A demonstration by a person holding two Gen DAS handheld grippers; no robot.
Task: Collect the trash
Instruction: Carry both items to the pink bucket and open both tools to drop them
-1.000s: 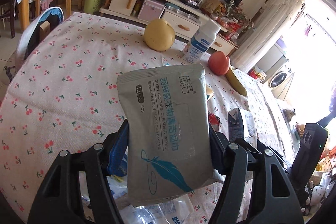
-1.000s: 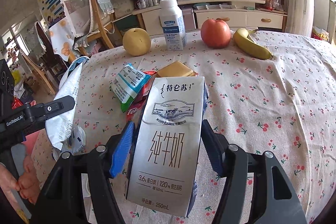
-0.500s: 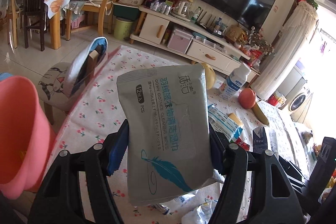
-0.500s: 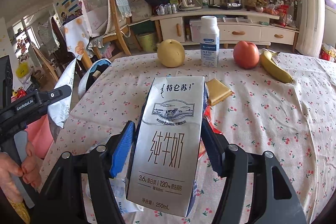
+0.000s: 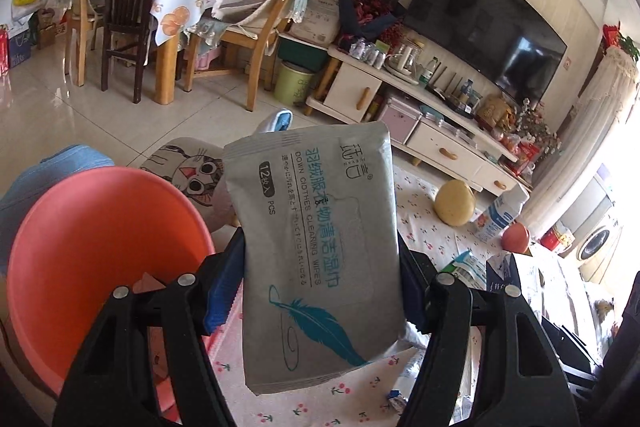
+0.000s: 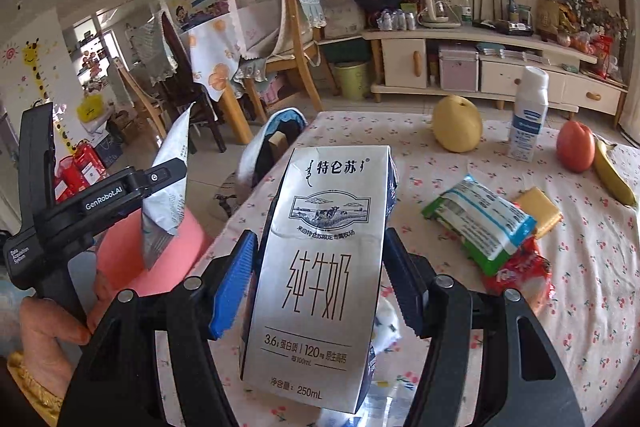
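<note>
One wipes pack [image 5: 316, 251] is gripped by the left claw [image 5: 316, 287]; one milk carton [image 6: 320, 275] by the right claw [image 6: 320, 291]; one red bin [image 5: 92, 267] is noted left of the left claw.

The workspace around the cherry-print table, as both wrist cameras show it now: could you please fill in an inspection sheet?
Surface: table under a cherry-print cloth.
Job's things: grey wipes pack held beside the pink bin; milk carton held over the table edge; green-and-blue wrapper lying on a red wrapper.
Clutter: pear, white bottle, apple, banana, yellow packet.
Grippers: left gripper shut on the wipes pack; right gripper shut on the milk carton.
Cables: nothing seen.
Surroundings: TV above a low cabinet; wooden chairs; green bin.
</note>
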